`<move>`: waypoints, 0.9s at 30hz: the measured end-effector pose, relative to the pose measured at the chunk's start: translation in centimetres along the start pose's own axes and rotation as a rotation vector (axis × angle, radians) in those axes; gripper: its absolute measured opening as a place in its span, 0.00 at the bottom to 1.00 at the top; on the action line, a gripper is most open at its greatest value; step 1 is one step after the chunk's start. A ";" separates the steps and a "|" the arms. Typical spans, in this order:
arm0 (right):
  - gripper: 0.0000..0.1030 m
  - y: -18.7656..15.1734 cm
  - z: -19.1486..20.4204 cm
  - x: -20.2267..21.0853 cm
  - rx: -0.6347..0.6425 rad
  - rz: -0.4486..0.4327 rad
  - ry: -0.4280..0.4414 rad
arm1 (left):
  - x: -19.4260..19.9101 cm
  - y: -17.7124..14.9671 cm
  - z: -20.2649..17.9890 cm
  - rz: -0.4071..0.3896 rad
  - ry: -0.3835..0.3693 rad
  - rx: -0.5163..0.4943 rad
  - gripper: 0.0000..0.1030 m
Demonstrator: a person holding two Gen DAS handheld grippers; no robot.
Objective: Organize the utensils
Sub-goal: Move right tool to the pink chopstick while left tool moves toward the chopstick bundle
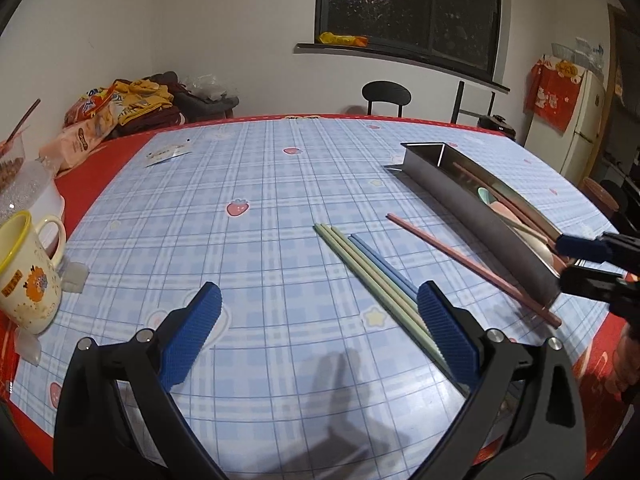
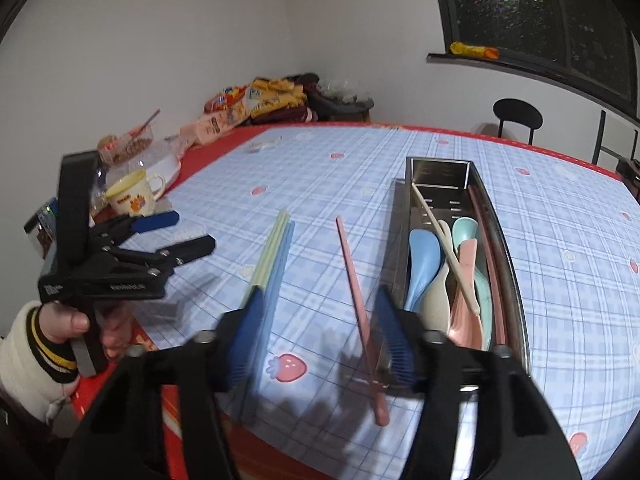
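Note:
A steel utensil tray (image 1: 472, 208) (image 2: 512, 248) lies on the checked tablecloth and holds several pastel spoons (image 2: 424, 264) and chopsticks. A pink chopstick (image 1: 472, 264) (image 2: 360, 300) lies just left of the tray. Green chopsticks (image 1: 360, 264) (image 2: 272, 244) and blue chopsticks (image 1: 384, 264) (image 2: 284, 256) lie side by side further left. My left gripper (image 1: 320, 304) is open and empty, above the cloth, its right finger over the green and blue chopsticks. My right gripper (image 2: 320, 320) is open and empty, its jaws either side of the pink chopstick's near part.
A yellow-rimmed mug (image 1: 28, 272) (image 2: 136, 196) and a white bowl (image 1: 36, 200) stand at the table's left edge. Snack bags (image 1: 96, 120) lie at the far left corner. A black chair (image 1: 386, 96) stands behind the table. A fridge (image 1: 576, 128) stands at right.

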State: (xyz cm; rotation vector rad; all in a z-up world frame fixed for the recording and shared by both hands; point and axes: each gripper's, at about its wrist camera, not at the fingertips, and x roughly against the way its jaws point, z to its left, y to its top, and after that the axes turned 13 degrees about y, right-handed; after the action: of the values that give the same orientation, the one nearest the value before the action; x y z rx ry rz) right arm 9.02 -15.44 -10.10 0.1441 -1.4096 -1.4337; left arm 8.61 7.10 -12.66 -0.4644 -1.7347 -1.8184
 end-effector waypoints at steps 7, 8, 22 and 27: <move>0.25 2.8 -0.5 -3.8 0.082 0.208 0.013 | -0.4 0.1 0.3 0.024 -0.017 0.020 0.92; 0.25 3.2 -0.5 -4.4 0.095 0.244 0.011 | -0.5 0.1 0.4 0.026 -0.019 0.022 0.92; 0.22 4.5 -1.8 -11.9 0.144 0.622 -0.088 | -0.6 0.0 0.2 0.035 -0.031 0.016 0.90; 0.21 4.7 -1.7 -12.3 0.123 0.639 -0.115 | -0.7 0.0 0.4 0.042 -0.041 0.022 0.89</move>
State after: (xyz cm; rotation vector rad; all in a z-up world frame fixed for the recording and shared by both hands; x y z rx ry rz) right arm 18.08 -6.47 -13.82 -0.2951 -1.4615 -0.8364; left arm 9.04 7.61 -13.04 -0.5282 -1.7575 -1.7699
